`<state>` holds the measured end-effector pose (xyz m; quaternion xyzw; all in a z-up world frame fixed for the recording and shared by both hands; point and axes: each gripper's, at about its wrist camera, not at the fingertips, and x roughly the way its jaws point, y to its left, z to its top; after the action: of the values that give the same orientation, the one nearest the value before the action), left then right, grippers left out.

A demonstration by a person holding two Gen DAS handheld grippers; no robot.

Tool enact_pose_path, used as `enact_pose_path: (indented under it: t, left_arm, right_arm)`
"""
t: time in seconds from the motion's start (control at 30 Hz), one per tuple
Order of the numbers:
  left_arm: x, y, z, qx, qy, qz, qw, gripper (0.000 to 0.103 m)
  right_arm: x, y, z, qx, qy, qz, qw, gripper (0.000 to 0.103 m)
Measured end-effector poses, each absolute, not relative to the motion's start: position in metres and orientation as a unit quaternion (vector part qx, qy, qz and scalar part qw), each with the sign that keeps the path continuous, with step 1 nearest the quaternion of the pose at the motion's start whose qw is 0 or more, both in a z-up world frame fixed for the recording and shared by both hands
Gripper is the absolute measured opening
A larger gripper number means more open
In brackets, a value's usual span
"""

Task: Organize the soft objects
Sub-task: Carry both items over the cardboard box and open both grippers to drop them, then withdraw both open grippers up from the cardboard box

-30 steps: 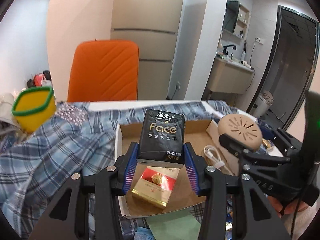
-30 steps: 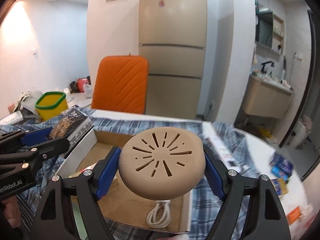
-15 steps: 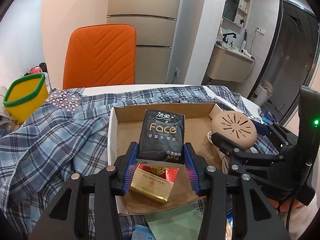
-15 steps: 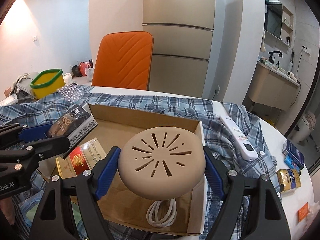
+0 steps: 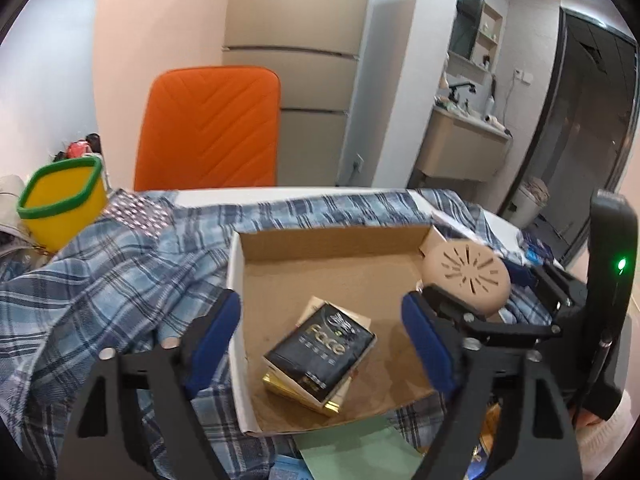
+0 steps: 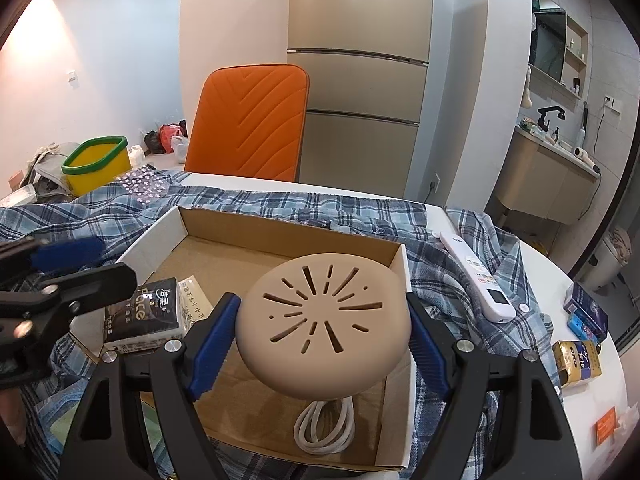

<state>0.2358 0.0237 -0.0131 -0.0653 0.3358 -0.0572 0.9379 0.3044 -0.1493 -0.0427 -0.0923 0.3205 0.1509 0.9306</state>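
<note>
Left wrist view: The left gripper (image 5: 320, 332) is opening, and its blue pads are spread wide with nothing pinched. Between them, lower down, the black tissue pack (image 5: 320, 354) lies in the cardboard box (image 5: 332, 240). It rests tilted on top of a gold box (image 5: 298, 394). The cardboard box sits on a blue checked cloth (image 5: 112, 280) that covers the table. At about 3 o'clock from the tissue pack is the right gripper (image 5: 516, 284), squeezing a round tan cushion (image 5: 466, 276). At 10 o'clock on the table stands a yellow tub (image 5: 60, 204) with a green rim. Behind the table at 12 o'clock is an orange chair (image 5: 208, 128), and behind that a tall beige fridge (image 5: 292, 68). A sink cabinet (image 5: 460, 148) stands at 2 o'clock beside a dark door.

Right wrist view: The right gripper (image 6: 320, 332) pinches the round tan cushion (image 6: 324, 320) between both blue pads, over the cardboard box (image 6: 280, 232). A coiled white cable (image 6: 324, 426) lies in the box at 6 o'clock, under the cushion. The black tissue pack (image 6: 142, 316) lies in the box at 9 o'clock, just past the left gripper (image 6: 60, 272). A white remote (image 6: 476, 276) lies on the blue checked cloth (image 6: 340, 208) at 3 o'clock. Small boxes (image 6: 580, 340) sit near the table edge on the right. The orange chair (image 6: 252, 120) and the beige fridge (image 6: 360, 80) are at 12 o'clock.
</note>
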Motion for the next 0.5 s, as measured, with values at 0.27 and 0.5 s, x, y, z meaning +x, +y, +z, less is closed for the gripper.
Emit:
enact_pose_path:
  t: [0.27, 0.5]
  left_arm:
    - [0.233, 0.032, -0.007, -0.082, 0.319, -0.055, 0.943, 0.083]
    - [0.224, 0.031, -0.001, -0.081, 0.291, -0.055, 0.952, 0.083]
  right_arm:
    - [0.305, -0.147, -0.043, -0.087, 0.32, 0.164, 0.929, 0.082]
    - [0.3, -0.15, -0.036, -0.058, 0.3, 0.182, 0.935, 0.086]
